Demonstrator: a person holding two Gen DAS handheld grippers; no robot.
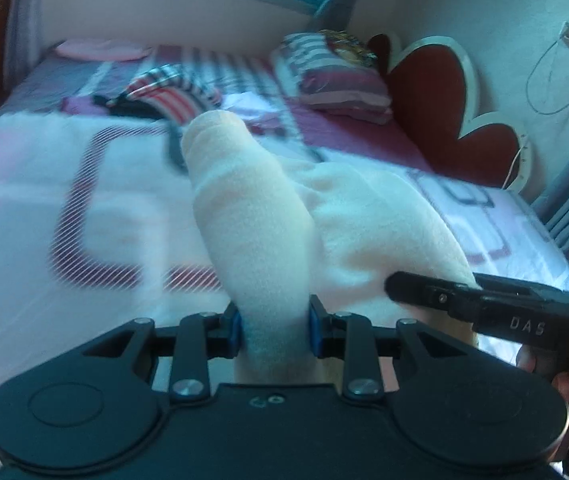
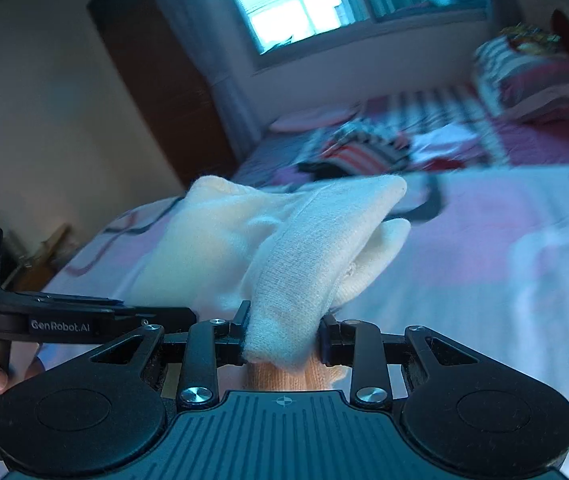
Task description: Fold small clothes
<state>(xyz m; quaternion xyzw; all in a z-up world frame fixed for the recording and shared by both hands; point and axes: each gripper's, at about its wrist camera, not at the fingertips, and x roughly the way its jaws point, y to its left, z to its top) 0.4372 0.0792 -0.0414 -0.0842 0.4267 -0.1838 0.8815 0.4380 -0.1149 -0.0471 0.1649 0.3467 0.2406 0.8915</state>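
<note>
Both grippers — left [image 1: 274, 330], right [image 2: 284, 334] — clamp the cream garment [image 1: 252, 216] above the bed [image 1: 44, 184]; bunched cloth could slip out mid-fold.

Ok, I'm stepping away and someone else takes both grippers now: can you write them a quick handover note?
Left gripper: shut on one end of the cream garment.
Right gripper: shut on the other end of it, a bunched band of the cloth between its jaws.
The garment hangs between the two grippers, lifted above the bed.
More clothes lie in a pile further up the bed, short of the pillows.
Done: garment picked up by both ends.
Left: lay it flat, fold it, then probably the pile.
</note>
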